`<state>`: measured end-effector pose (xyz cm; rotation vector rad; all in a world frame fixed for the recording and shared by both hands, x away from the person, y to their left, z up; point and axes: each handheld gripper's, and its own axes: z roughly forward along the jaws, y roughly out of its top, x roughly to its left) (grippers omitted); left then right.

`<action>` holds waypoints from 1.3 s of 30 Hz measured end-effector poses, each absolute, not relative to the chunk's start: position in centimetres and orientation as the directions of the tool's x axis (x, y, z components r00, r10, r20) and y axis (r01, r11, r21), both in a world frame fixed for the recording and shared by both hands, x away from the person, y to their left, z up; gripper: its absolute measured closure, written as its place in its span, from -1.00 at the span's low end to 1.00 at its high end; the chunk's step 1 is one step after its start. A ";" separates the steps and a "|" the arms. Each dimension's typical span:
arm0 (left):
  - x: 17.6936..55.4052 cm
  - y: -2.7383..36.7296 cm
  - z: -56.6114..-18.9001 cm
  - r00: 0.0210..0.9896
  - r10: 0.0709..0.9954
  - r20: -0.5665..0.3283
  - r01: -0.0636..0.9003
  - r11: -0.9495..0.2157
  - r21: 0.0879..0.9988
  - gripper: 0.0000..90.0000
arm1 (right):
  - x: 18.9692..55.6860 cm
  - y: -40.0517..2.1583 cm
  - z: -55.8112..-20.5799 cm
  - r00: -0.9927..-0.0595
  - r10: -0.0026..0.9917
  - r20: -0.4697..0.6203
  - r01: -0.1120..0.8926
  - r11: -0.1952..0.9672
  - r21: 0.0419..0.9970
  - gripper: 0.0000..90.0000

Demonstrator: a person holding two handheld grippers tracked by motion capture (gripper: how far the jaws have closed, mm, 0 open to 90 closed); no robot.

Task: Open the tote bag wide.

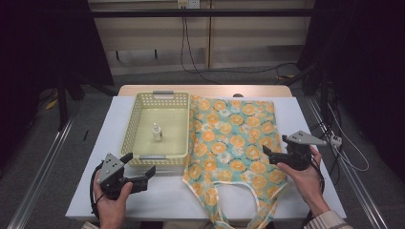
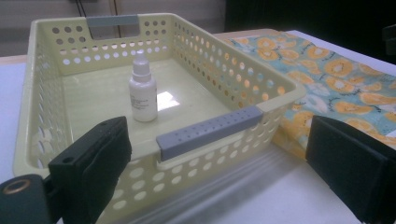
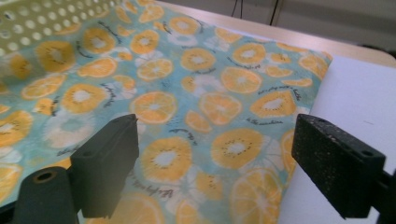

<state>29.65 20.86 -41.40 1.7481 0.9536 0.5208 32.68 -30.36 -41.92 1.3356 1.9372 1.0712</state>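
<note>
With both tools gaping and empty, the right tool (image 1: 267, 153) should drop flat onto the orange-print tote bag (image 1: 234, 143) edge and pinch one layer; the left tool (image 1: 139, 167) waits beside the basket (image 1: 138, 102).

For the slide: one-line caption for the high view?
Open left gripper before basket holding small bottle; open right gripper over orange-print bag.

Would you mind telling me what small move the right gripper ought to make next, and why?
Probably lower the right gripper onto the near right edge of the orange-print bag and close there. Its fingers stand open above the cloth with nothing between them, and the bag lies flat on the table beside the basket holding the small bottle.
</note>
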 end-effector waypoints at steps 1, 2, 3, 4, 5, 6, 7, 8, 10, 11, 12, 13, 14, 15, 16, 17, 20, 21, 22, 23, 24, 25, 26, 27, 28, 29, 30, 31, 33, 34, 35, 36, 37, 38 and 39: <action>29.7 20.9 -41.4 0.590 0.802 -0.092 0.352 -0.153 0.923 -0.86 | 33.2 -30.5 -42.0 -0.341 0.940 0.002 0.514 0.185 0.837 -0.62; 29.7 20.9 -41.4 0.589 0.803 -0.089 0.350 -0.154 0.924 -0.86 | 33.6 -30.7 -42.1 -0.337 0.942 0.006 0.530 0.184 0.828 -0.61; 29.7 20.8 -41.4 0.589 0.804 -0.090 0.350 -0.153 0.924 -0.86 | 34.0 -30.9 -42.2 -0.336 0.942 0.011 0.543 0.184 0.819 -0.63; 29.7 20.8 -41.4 0.589 0.803 -0.089 0.350 -0.155 0.924 -0.86 | 34.4 -31.1 -42.2 -0.326 0.945 0.013 0.551 0.179 0.815 -0.63; 29.6 20.8 -41.4 0.589 0.803 -0.091 0.354 -0.155 0.922 -0.86 | 34.4 -31.1 -42.2 -0.326 0.945 0.013 0.551 0.179 0.815 -0.63; 29.7 20.8 -41.4 0.591 0.801 -0.091 0.354 -0.157 0.922 -0.86 | 35.3 -31.4 -42.2 -0.329 0.944 -0.002 0.558 0.197 0.806 -0.61; 29.7 20.8 -41.5 0.591 0.801 -0.091 0.354 -0.156 0.922 -0.86 | 35.3 -31.4 -42.2 -0.329 0.944 -0.002 0.558 0.197 0.806 -0.61; 29.6 20.8 -41.4 0.590 0.802 -0.090 0.354 -0.156 0.922 -0.86 | 36.3 -31.8 -42.0 -0.324 0.946 -0.011 0.580 0.207 0.788 -0.52; 29.6 20.9 -41.4 0.592 0.801 -0.090 0.351 -0.155 0.923 -0.86 | 36.8 -32.1 -42.0 -0.321 0.947 0.015 0.593 0.189 0.783 -0.49; 29.6 20.9 -41.4 0.592 0.800 -0.092 0.350 -0.153 0.924 -0.86 | 37.3 -32.3 -42.0 -0.318 0.948 0.028 0.603 0.179 0.777 -0.51; 29.6 20.9 -41.4 0.593 0.800 -0.091 0.349 -0.154 0.924 -0.86 | 37.8 -32.4 -42.0 -0.311 0.950 0.027 0.611 0.178 0.771 -0.50; 29.7 20.9 -41.4 0.594 0.799 -0.091 0.350 -0.155 0.924 -0.86 | 38.4 -32.5 -42.0 -0.305 0.952 0.025 0.614 0.176 0.769 -0.47; 29.7 20.9 -41.4 0.593 0.800 -0.091 0.350 -0.155 0.924 -0.86 | 39.4 -32.7 -42.3 -0.293 0.956 0.027 0.625 0.170 0.762 -0.41; 29.7 20.8 -41.4 0.592 0.800 -0.095 0.351 -0.151 0.924 -0.86 | 39.4 -32.7 -42.3 -0.293 0.956 0.027 0.625 0.170 0.762 -0.41; 29.7 20.8 -41.4 0.594 0.799 -0.094 0.351 -0.152 0.924 -0.86 | 40.3 -33.0 -42.8 -0.280 0.959 0.038 0.639 0.157 0.753 -0.36; 29.7 20.8 -41.4 0.595 0.798 -0.092 0.351 -0.155 0.924 -0.86 | 40.3 -33.0 -42.8 -0.280 0.959 0.038 0.639 0.157 0.753 -0.36; 29.7 20.7 -41.5 0.596 0.797 -0.094 0.350 -0.153 0.924 -0.86 | 41.6 -33.7 -43.8 -0.261 0.964 0.046 0.660 0.144 0.737 -0.25; 29.7 20.8 -41.5 0.597 0.797 -0.089 0.349 -0.159 0.924 -0.86 | 41.9 -33.9 -44.0 -0.258 0.965 0.046 0.662 0.142 0.736 -0.22; 29.7 20.8 -41.4 0.598 0.797 -0.088 0.349 -0.159 0.924 -0.86 | 42.1 -34.1 -44.1 -0.255 0.966 0.049 0.663 0.138 0.736 -0.18; 29.7 20.8 -41.4 0.597 0.797 -0.089 0.349 -0.158 0.924 -0.86 | 42.1 -34.1 -44.1 -0.255 0.966 0.049 0.663 0.138 0.736 -0.18; 29.7 20.8 -41.4 0.598 0.797 -0.085 0.346 -0.161 0.924 -0.86 | 42.3 -34.4 -44.3 -0.252 0.966 0.055 0.667 0.132 0.733 -0.15; 29.7 20.8 -41.4 0.599 0.797 -0.076 0.343 -0.169 0.924 -0.86 | 42.5 -34.5 -44.3 -0.251 0.966 0.056 0.672 0.132 0.729 -0.13; 29.7 20.7 -41.4 0.599 0.798 -0.073 0.341 -0.171 0.924 -0.86 | 43.0 -34.8 -44.4 -0.254 0.965 0.061 0.676 0.132 0.725 -0.11; 29.7 20.7 -41.4 0.600 0.797 -0.074 0.340 -0.170 0.925 -0.86 | 43.2 -34.9 -44.4 -0.255 0.965 0.062 0.677 0.132 0.724 -0.07; 29.7 20.6 -41.4 0.601 0.796 -0.075 0.341 -0.170 0.924 -0.86 | 43.2 -34.9 -44.4 -0.255 0.965 0.062 0.677 0.132 0.724 -0.07; 29.7 20.6 -41.4 0.601 0.796 -0.075 0.343 -0.172 0.923 -0.86 | 43.5 -34.9 -44.4 -0.251 0.966 0.060 0.681 0.132 0.720 -0.05; 29.7 20.6 -41.4 0.601 0.796 -0.073 0.344 -0.175 0.922 -0.86 | 43.8 -34.9 -44.4 -0.255 0.965 0.057 0.682 0.138 0.718 -0.03; 29.7 20.6 -41.4 0.602 0.795 -0.074 0.345 -0.175 0.922 -0.86 | 44.1 -35.0 -44.5 -0.257 0.965 0.058 0.684 0.139 0.716 -0.02; 29.7 20.7 -41.5 0.600 0.796 -0.078 0.345 -0.169 0.923 -0.86 | 44.4 -35.0 -44.7 -0.256 0.965 0.061 0.688 0.138 0.712 0.01; 29.7 20.7 -41.5 0.601 0.796 -0.078 0.345 -0.170 0.923 -0.86 | 44.5 -35.0 -44.8 -0.254 0.965 0.066 0.695 0.135 0.707 0.01; 29.7 20.7 -41.5 0.601 0.796 -0.078 0.346 -0.171 0.923 -0.86 | 44.6 -35.0 -45.1 -0.257 0.964 0.067 0.698 0.138 0.702 0.00; 29.7 20.7 -41.5 0.601 0.796 -0.078 0.346 -0.171 0.923 -0.86 | 44.7 -35.0 -45.4 -0.258 0.964 0.071 0.707 0.139 0.694 -0.03; 29.7 20.7 -41.5 0.601 0.795 -0.078 0.346 -0.171 0.922 -0.86 | 44.7 -34.9 -45.7 -0.260 0.963 0.077 0.715 0.138 0.686 -0.08; 29.7 20.6 -41.5 0.602 0.795 -0.078 0.346 -0.172 0.922 -0.86 | 44.7 -34.8 -45.9 -0.267 0.960 0.085 0.722 0.141 0.677 -0.09; 29.7 20.6 -41.5 0.602 0.795 -0.075 0.345 -0.174 0.922 -0.86 | 44.7 -34.7 -46.1 -0.272 0.959 0.078 0.727 0.151 0.670 -0.09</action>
